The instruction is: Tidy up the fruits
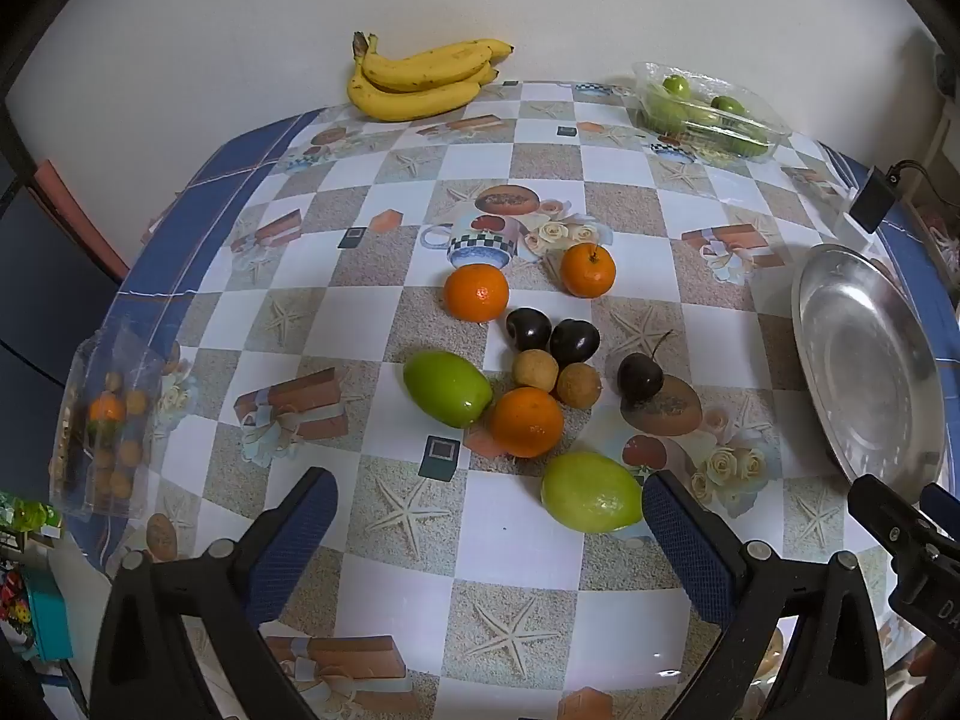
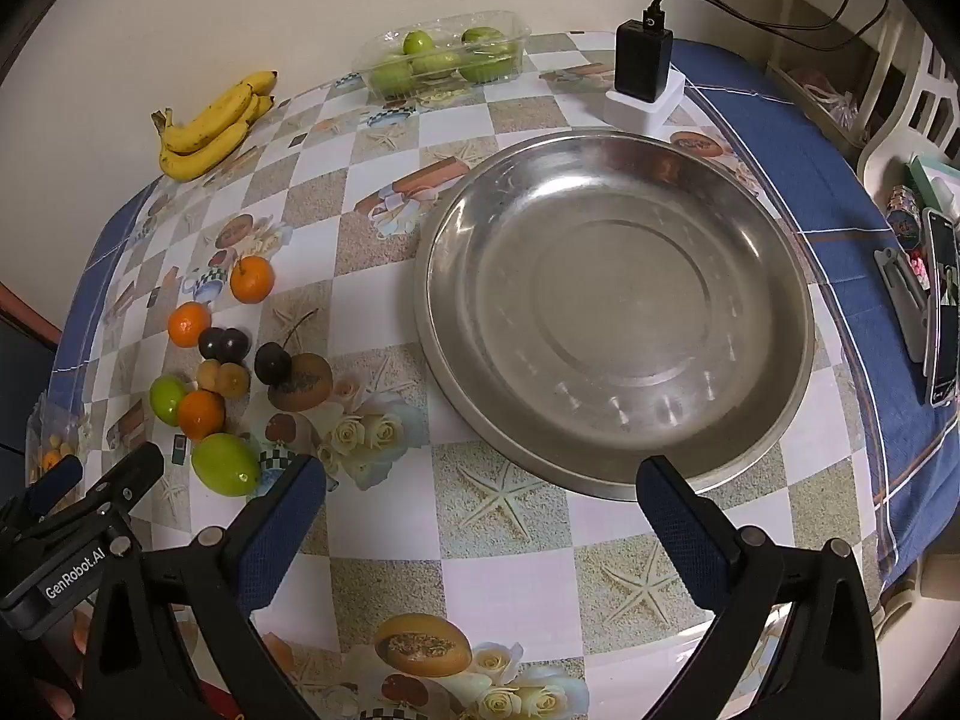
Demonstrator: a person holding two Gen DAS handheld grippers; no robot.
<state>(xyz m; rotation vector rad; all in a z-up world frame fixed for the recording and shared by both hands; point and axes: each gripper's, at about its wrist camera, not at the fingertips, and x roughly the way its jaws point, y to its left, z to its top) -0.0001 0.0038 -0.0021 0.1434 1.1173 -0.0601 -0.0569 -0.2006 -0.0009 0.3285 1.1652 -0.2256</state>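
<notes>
Nearest the cameras, both tools stand released: the left gripper (image 1: 489, 531) has its blue-padded fingers spread wide above the table with nothing between them, and the right gripper (image 2: 480, 519) is likewise spread over bare cloth just short of the round stainless-steel basin (image 2: 774, 240).

The surface is a table under a glossy checkered oilcloth (image 1: 522, 540) printed with starfish, roses and gift boxes, with a blue border at its edges. A plain cream wall (image 1: 240, 30) rises directly behind it.

Just ahead of the left gripper lies a pale green oval fruit (image 1: 591, 499), beside its right finger. Behind it sits the loose cluster: a nearer orange tangerine (image 1: 527, 422) touching a darker green oval fruit (image 1: 447, 387), two small tan longans (image 1: 557, 377) side by side, two dark cherries (image 1: 551, 336) pressed together, and a third stemmed dark cherry (image 1: 640, 377) a little apart to the right. Two further tangerines (image 1: 477, 292) lie beyond, apart from each other.

At the left table edge is a clear plastic pack of small orange and tan fruits (image 1: 108, 426). The steel basin holds nothing and sits well right of the cluster.

Farthest back, a bunch of yellow bananas (image 1: 423, 81) lies against the wall, a clear plastic punnet of green fruits (image 2: 444, 57) sits at the far edge, and a black charger on a white block (image 2: 643, 69) stands behind the basin. A phone on a stand (image 2: 942, 312) is at the right border.
</notes>
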